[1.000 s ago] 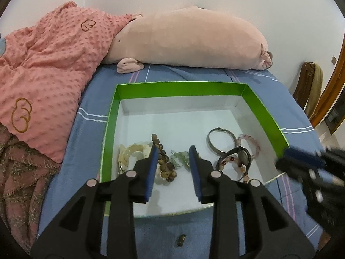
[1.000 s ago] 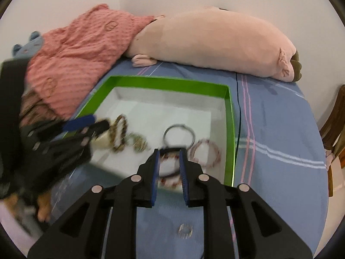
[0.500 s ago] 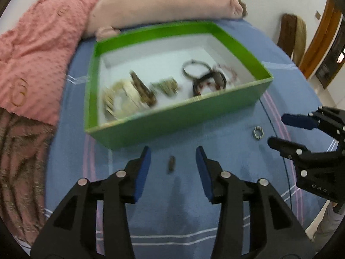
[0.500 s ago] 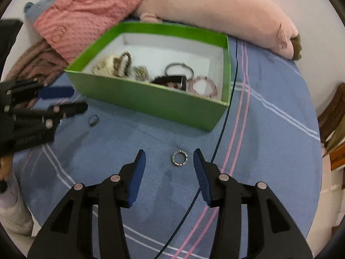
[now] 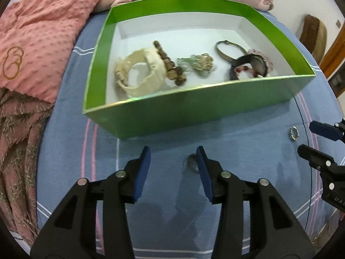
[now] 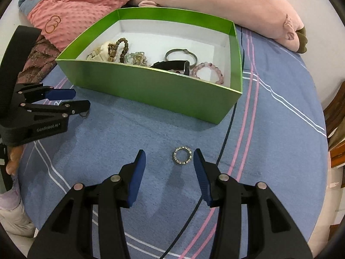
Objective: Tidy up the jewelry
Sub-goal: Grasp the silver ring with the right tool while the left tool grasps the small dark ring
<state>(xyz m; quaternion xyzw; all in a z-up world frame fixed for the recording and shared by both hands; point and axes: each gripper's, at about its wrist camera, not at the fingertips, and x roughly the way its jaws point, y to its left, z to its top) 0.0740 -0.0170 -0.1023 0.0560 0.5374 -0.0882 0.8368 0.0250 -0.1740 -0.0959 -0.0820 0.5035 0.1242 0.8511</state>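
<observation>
- Now your left gripper (image 5: 172, 161) is hovering, jaws apart, over a small dark ring (image 5: 190, 164) lying on the blue sheet (image 5: 237, 151).
- Your right gripper (image 6: 169, 165) is doing likewise, jaws apart, with a silver ring (image 6: 182, 155) just before its fingertips.
- Both rings are sitting outside the green box (image 6: 151, 86) holding bracelets.

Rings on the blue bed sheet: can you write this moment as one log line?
left gripper: open, around small dark ring | right gripper: open, around silver ring | green box: holds bracelets | rings: not gripped
</observation>
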